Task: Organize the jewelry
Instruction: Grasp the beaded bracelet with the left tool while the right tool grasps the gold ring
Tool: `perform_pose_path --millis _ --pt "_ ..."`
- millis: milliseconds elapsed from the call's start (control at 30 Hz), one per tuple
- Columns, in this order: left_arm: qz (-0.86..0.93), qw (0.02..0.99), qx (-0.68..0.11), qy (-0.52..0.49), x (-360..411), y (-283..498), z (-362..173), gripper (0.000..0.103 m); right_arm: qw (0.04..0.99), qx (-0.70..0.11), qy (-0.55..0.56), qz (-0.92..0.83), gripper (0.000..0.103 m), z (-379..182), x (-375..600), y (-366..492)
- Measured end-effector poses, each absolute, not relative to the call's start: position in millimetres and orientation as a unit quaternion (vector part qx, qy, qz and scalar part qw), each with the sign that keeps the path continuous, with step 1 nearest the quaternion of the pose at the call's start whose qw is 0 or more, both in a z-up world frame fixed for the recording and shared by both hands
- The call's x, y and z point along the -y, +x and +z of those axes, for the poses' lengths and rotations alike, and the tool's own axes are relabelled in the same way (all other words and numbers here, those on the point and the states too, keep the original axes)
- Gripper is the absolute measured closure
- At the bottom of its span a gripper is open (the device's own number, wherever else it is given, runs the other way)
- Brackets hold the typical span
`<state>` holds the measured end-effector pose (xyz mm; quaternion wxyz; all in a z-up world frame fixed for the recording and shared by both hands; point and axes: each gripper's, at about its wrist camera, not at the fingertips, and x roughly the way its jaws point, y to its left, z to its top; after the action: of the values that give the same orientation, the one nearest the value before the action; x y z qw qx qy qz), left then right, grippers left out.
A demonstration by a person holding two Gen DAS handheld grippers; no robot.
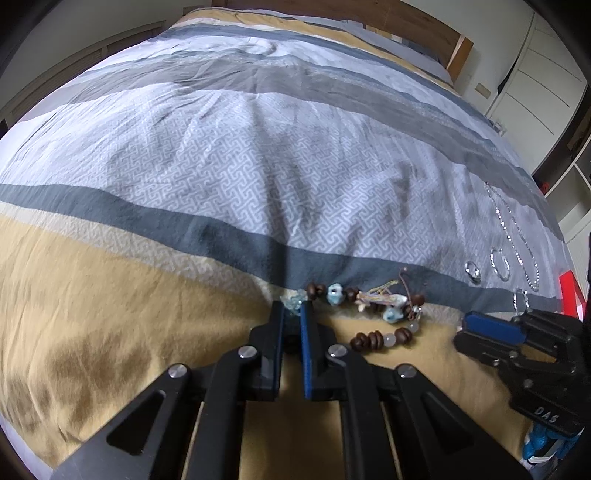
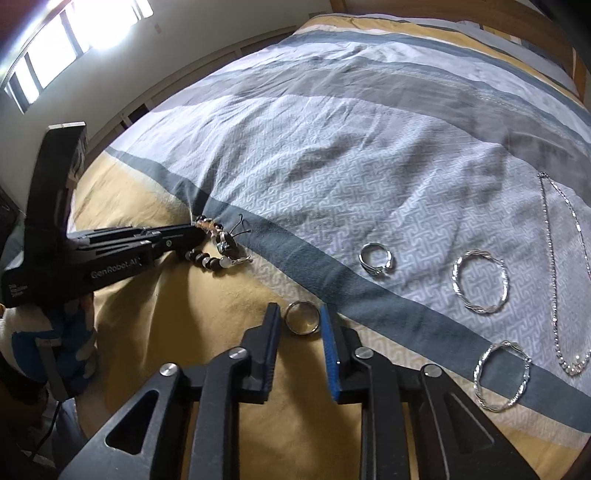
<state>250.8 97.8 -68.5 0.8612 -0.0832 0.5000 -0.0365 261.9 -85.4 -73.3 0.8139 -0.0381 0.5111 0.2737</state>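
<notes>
A beaded bracelet (image 1: 376,314) of brown wooden, pale blue and white beads lies on the bed cover. My left gripper (image 1: 292,308) is nearly shut on its pale blue end bead; it also shows in the right wrist view (image 2: 197,230) at the bracelet (image 2: 218,251). My right gripper (image 2: 301,314) is open around a plain silver band ring (image 2: 302,317) on the yellow stripe, with the fingers not touching it. A silver ring (image 2: 376,258), two twisted silver bangles (image 2: 480,282) (image 2: 502,374) and a silver chain necklace (image 2: 565,280) lie to the right.
The bed cover (image 1: 221,166) has grey, white and yellow stripes. A wooden headboard (image 1: 424,33) is at the far end. White wardrobes (image 1: 535,74) stand to the right. A window (image 2: 55,40) is at the upper left in the right wrist view.
</notes>
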Motion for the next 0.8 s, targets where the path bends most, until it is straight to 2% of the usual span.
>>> perform_pose_path --millis 367,800 --pt "-0.025 0.868 -0.483 -0.11 -106 236 -52 0.096 0.821 -0.499 -0.058 0.272 0.083 -64 82 246" --pt "-0.038 0.888 -0.446 -0.104 -103 215 0 0.096 0.84 -0.465 -0.05 0.273 0.083 -20 89 210"
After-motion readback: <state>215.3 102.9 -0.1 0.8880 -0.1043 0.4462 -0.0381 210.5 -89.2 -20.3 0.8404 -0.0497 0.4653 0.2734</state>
